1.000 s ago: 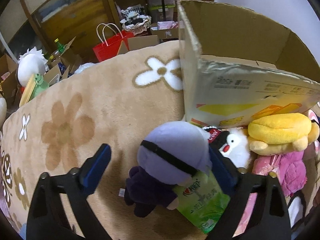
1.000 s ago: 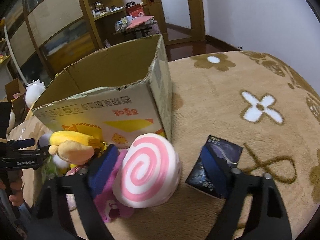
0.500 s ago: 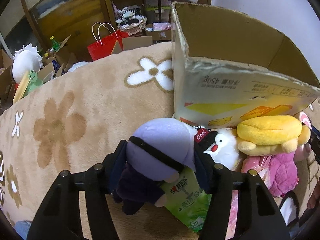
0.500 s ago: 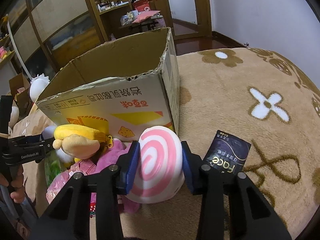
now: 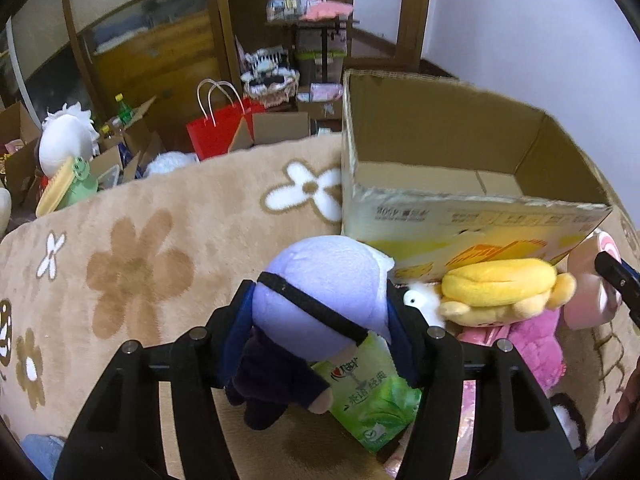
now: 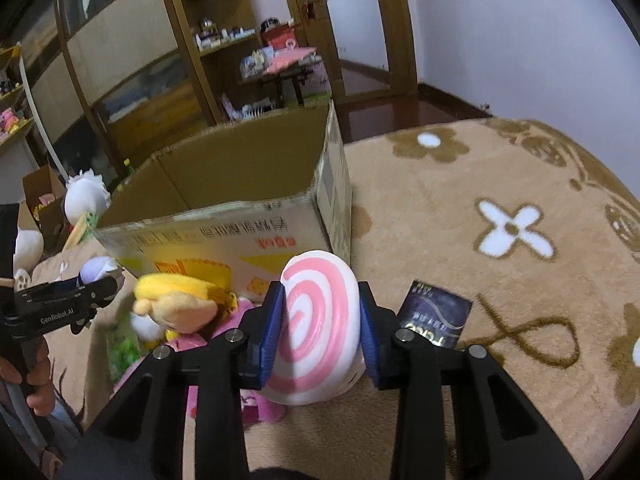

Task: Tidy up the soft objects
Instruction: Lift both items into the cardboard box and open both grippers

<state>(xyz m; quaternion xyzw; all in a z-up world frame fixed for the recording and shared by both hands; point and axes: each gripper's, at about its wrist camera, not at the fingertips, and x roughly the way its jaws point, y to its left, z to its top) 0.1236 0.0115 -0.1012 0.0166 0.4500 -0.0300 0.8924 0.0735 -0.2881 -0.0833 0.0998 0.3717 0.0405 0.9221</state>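
My left gripper (image 5: 320, 316) is shut on a lavender-headed plush doll (image 5: 320, 300) with a dark body, held above the carpet in front of an open cardboard box (image 5: 472, 216). My right gripper (image 6: 320, 320) is shut on a pink-and-white swirl plush (image 6: 316, 320), lifted near the box's front corner (image 6: 328, 216). A yellow plush (image 5: 500, 288), a white plush (image 5: 420, 304) and a pink plush (image 5: 544, 344) lie by the box front. The left gripper also shows in the right wrist view (image 6: 72, 304).
A green tea pack (image 5: 372, 400) lies under the doll. A dark packet (image 6: 436, 316) lies on the beige flower carpet (image 6: 500, 240) to the right. A red bag (image 5: 224, 128), small boxes and a white plush (image 5: 64, 144) stand beyond the carpet edge.
Both grippers went from open to shut on their plush toys, then lifted them up toward the box; the box interior now shows more.
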